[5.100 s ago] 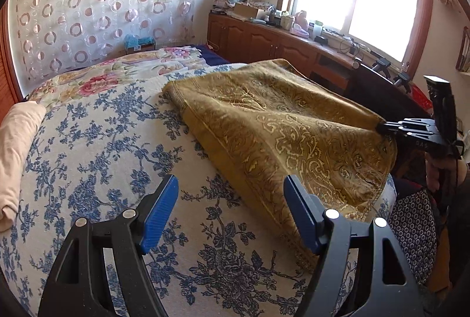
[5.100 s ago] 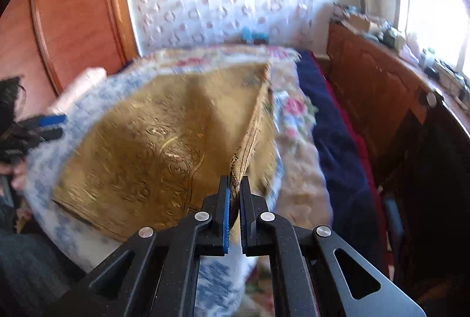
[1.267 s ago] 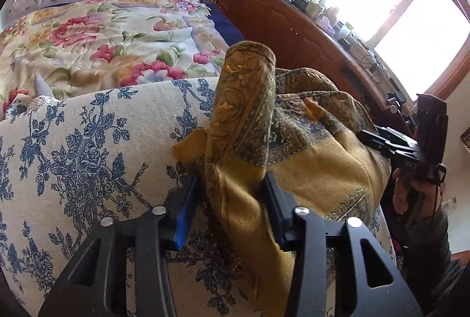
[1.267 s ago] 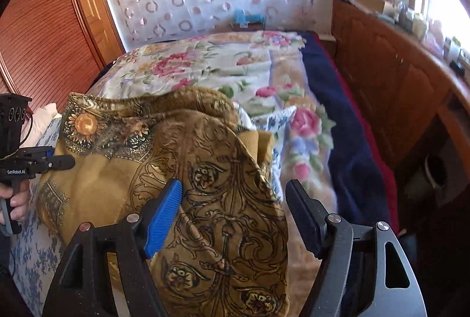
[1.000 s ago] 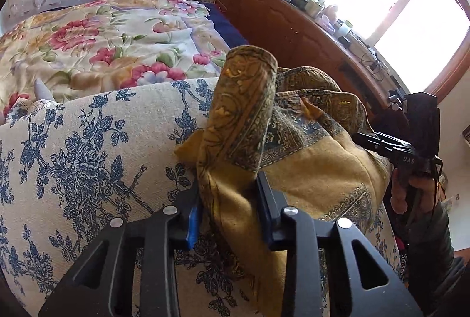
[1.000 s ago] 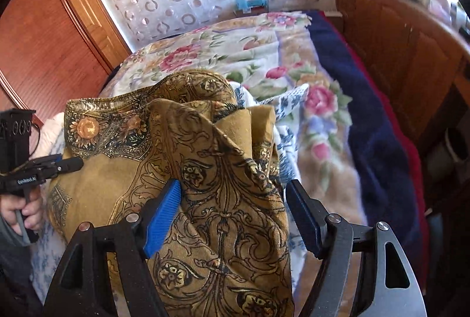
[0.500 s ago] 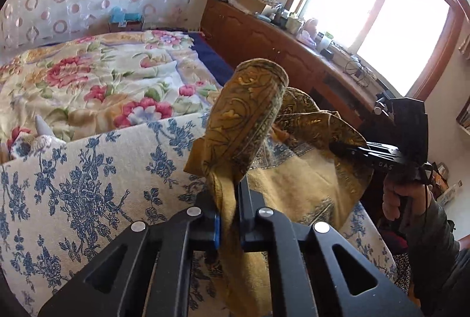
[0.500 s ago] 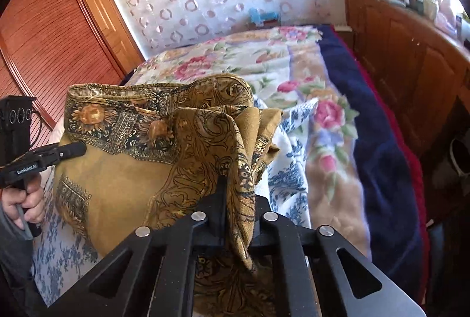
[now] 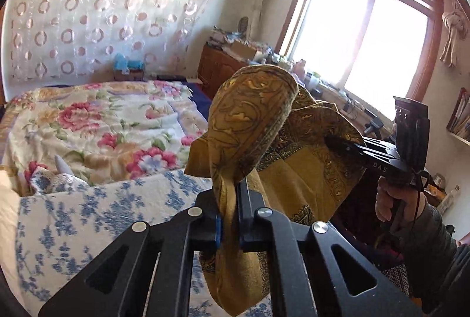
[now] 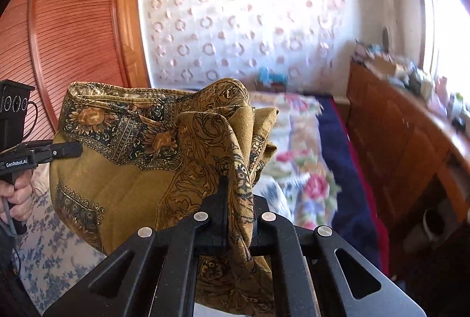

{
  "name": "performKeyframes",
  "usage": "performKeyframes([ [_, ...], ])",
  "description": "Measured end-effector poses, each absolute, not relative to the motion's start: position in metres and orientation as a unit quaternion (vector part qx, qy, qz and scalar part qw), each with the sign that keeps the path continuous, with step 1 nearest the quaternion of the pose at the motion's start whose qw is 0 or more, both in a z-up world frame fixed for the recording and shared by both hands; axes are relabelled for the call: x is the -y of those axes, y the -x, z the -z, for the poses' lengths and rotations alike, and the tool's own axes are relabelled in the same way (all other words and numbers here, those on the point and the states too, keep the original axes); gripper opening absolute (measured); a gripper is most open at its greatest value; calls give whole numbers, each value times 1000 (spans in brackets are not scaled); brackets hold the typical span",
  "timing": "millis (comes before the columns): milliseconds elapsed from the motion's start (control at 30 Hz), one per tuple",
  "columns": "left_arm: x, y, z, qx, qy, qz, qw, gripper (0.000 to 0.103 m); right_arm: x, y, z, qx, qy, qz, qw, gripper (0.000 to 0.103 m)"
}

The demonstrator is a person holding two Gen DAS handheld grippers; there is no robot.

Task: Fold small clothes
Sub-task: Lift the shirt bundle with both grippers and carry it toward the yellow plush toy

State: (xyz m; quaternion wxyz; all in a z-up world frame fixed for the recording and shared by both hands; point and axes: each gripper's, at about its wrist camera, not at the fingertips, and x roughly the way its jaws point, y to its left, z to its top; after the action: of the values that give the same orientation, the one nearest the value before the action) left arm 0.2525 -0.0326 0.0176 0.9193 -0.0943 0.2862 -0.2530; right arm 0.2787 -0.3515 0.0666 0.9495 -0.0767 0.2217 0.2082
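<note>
A: Bed [image 9: 88, 217] at 8 o'clock; gold cloth [image 9: 252, 117] lifted above it, centre frame?

B: Yes; left gripper [image 9: 228, 224] and right gripper [image 10: 238, 226] each clamped tight on a bunched edge; no tidy fold visible; folding judged mostly ahead.

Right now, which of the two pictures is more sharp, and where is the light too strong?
Left wrist view: the window is blown out to white, yet the golden cloth in the left tongs looks crisp. Right wrist view: the bed and cabinet on the right are smeared by motion blur; the cloth at the right tongs stays fairly sharp. Both views bend straight edges.
</note>
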Motion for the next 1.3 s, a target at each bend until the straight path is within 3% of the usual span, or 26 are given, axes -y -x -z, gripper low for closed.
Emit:
performKeyframes([
  [300, -68, -196, -35, -235, 112, 160, 952, 8, 243, -287, -86, -184, 133, -301, 926, 6],
  [600, -191, -124, -3, -198, 168, 9, 966, 8, 61, -292, -85, -162, 207, -427, 866, 6],
  [933, -255, -116, 81, -266, 232, -63, 934, 8, -131, -329, -25, -194, 290, -473, 809, 6],
  [1133, -265, -123, 109, -293, 245, -74, 921, 8, -188, -356, 11, -227, 304, -458, 804, 7],
  [1200, -267, -125, 112, -297, 242, -78, 921, 9, -197, -373, 13, -235, 299, -449, 808, 14],
  [1267, -268, -126, 112, -301, 239, -77, 920, 12, -193, -384, 0, -238, 292, -430, 821, 36],
  [1300, -268, -127, 111, -301, 234, -79, 921, 19, -196, -380, 2, -236, 286, -422, 828, 42],
])
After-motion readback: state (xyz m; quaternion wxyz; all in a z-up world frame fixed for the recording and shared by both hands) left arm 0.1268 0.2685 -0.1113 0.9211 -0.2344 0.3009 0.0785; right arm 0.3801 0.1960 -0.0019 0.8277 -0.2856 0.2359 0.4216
